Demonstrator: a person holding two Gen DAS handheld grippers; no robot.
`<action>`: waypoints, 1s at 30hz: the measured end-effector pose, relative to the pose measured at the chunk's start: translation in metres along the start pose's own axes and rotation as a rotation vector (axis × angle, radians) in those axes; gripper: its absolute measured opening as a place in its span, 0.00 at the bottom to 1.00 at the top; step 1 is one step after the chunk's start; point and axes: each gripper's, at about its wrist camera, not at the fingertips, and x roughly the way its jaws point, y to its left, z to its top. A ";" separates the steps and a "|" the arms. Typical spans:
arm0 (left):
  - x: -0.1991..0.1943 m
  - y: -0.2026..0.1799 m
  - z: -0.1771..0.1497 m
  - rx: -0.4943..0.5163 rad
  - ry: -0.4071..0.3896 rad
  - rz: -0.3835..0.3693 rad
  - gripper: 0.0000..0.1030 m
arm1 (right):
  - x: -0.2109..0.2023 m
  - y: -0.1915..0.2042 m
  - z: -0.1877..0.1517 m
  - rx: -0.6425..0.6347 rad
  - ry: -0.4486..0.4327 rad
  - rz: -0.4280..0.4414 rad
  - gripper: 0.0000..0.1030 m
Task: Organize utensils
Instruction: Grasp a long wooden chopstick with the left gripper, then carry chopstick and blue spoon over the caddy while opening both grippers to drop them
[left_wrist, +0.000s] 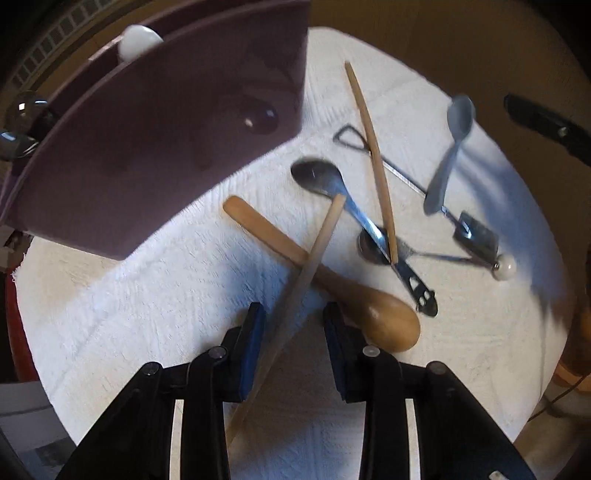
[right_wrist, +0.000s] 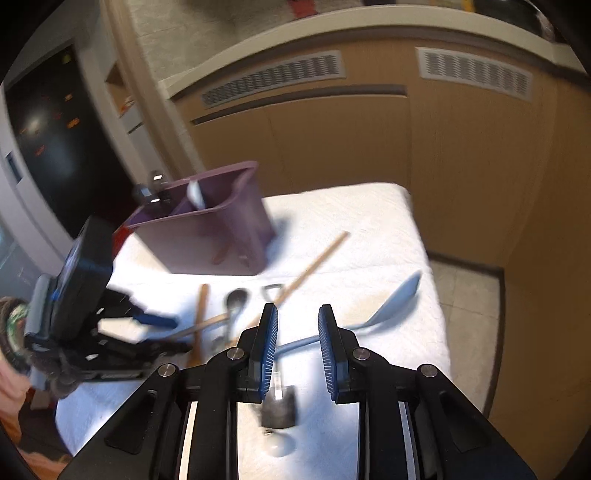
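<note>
**Straddling a chopstick, hovering over a spoon**

Holding our left gripper (left_wrist: 293, 314) nose-down over the white towel (left_wrist: 129, 302), we have its jaws partly open around a pale wooden chopstick (left_wrist: 314, 254). The stick runs up between the two blue pads; it lies near the left pad, but we cannot tell whether either pad touches it. That chopstick crosses over the handle of a wooden spoon (left_wrist: 376, 317), whose bowl sits just beside the right finger.

Our right gripper (right_wrist: 297, 343) also stands partly open, with nothing pressed between its pads. The handle of a light blue plastic spoon (right_wrist: 395, 302) shows in the gap between them, blurred; whether it lies on the towel below we cannot tell.

Farther out on the towel lie a second chopstick (left_wrist: 373, 155), a metal spoon (left_wrist: 321, 177) and a dark utensil with a white knob (left_wrist: 480, 243), overlapping one another. A purple divided caddy (left_wrist: 155, 147) stands at the towel's far-left side, a white spoon (left_wrist: 138, 40) upright in one compartment.
</note>
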 end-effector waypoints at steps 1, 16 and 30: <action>-0.002 0.001 -0.003 -0.012 -0.012 0.007 0.30 | 0.001 -0.009 0.000 0.031 0.005 -0.012 0.24; -0.067 0.020 -0.076 -0.343 -0.309 0.013 0.05 | 0.023 -0.054 -0.036 0.244 0.147 -0.091 0.49; -0.108 0.067 -0.128 -0.503 -0.486 0.067 0.05 | 0.084 -0.031 -0.003 0.170 0.079 -0.330 0.65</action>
